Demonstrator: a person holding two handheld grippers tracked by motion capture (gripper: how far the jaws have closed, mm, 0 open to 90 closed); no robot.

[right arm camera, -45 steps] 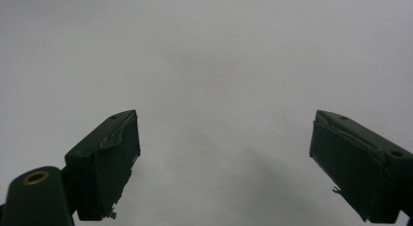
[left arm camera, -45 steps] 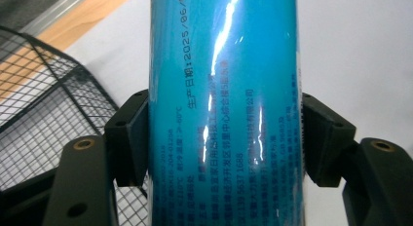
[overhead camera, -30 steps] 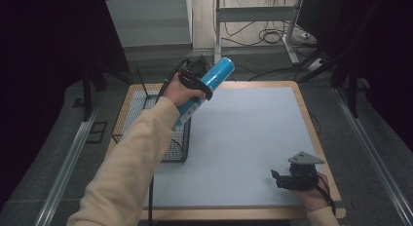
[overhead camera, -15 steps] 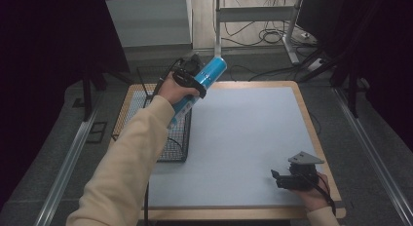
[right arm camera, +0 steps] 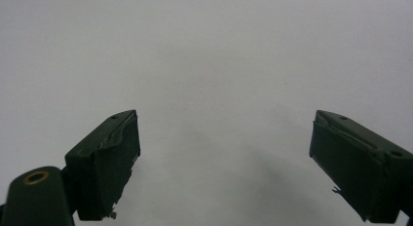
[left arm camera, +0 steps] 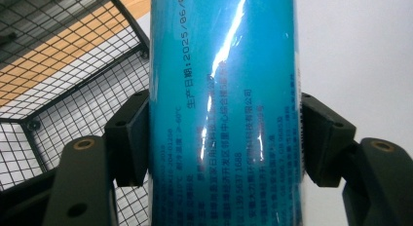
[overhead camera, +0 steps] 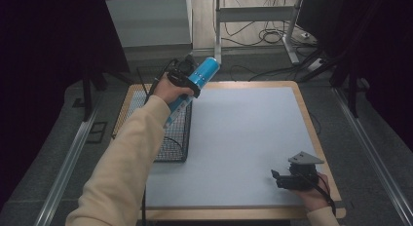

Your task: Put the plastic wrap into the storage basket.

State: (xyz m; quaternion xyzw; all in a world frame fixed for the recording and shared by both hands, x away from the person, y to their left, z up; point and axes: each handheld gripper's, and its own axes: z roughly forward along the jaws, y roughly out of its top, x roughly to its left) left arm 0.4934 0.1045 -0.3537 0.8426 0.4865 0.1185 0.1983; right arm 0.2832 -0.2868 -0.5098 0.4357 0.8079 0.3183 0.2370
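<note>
A blue cylindrical can (overhead camera: 202, 73) with printed text is held tilted in the air over the right edge of the black wire basket (overhead camera: 141, 119), its upper end pointing away and to the right. My left gripper (overhead camera: 182, 84) is shut on it; in the left gripper view both pads (left arm camera: 129, 138) press the sides of the can (left arm camera: 224, 109), with the basket mesh (left arm camera: 58, 84) below on the left. My right gripper (overhead camera: 280, 178) rests near the mat's front right corner, its jaws wide apart (right arm camera: 224, 162) over bare mat with nothing between them.
A pale grey mat (overhead camera: 243, 138) covers the wooden table (overhead camera: 311, 123). The wire basket stands at the table's left side. Beyond the far edge are a desk frame (overhead camera: 258, 16) and cables on the floor (overhead camera: 272, 38). Metal rails run along both sides of the table.
The left hand has carried the can leftward and slightly down, bringing it over the basket's right edge. The right gripper has stayed where it was.
</note>
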